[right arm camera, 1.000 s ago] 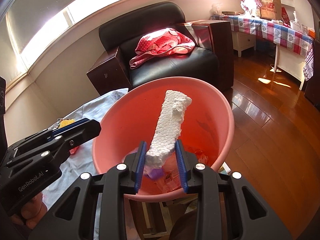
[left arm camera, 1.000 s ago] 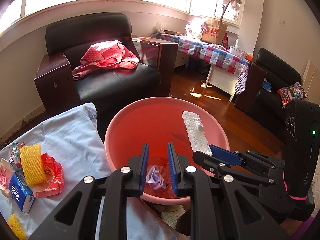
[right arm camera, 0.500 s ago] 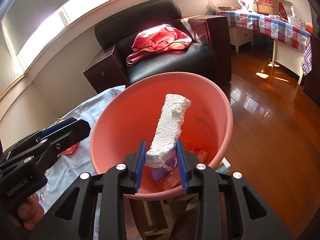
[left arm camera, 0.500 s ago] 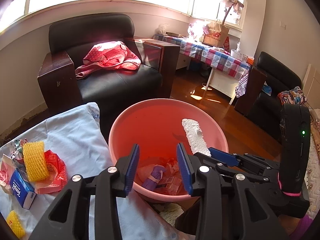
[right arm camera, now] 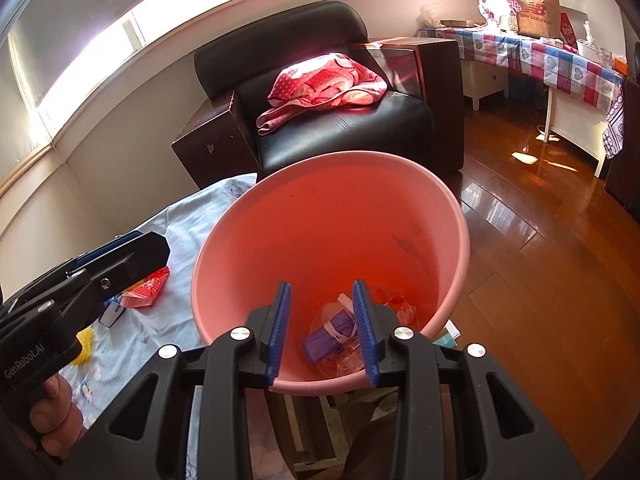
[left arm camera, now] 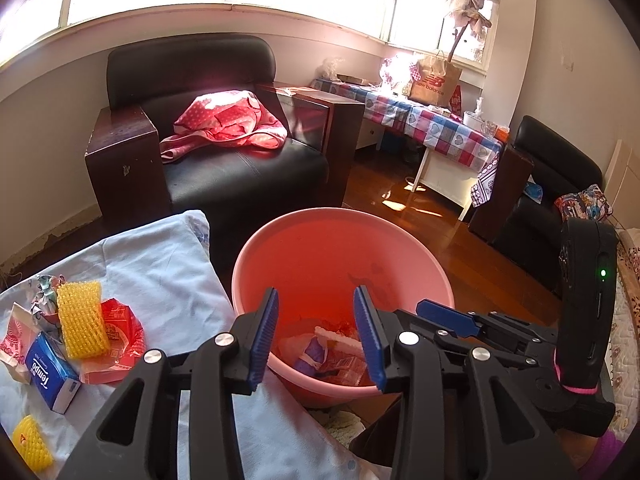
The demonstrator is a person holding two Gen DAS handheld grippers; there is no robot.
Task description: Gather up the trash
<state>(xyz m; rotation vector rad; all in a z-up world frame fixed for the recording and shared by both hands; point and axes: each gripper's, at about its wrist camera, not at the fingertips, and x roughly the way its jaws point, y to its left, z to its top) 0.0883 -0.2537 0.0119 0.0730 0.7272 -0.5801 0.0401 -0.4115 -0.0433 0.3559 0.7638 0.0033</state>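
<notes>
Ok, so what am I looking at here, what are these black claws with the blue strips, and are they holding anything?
There is no robot here. A person holds a hand-held gripper in each hand, and a wide-angle camera on each one looks out along its two fingers. One picture is taken from the left gripper, the other from the right gripper. Both point down into a pink bucket with trash at the bottom, among it a purple packet and a white foam strip. Both grippers are open and hold nothing. The left one's jaws have just been opening, with nothing between them. Left of the bucket, a pale blue cloth bears more trash: a yellow net, a red wrapper and a blue tissue pack.
</notes>
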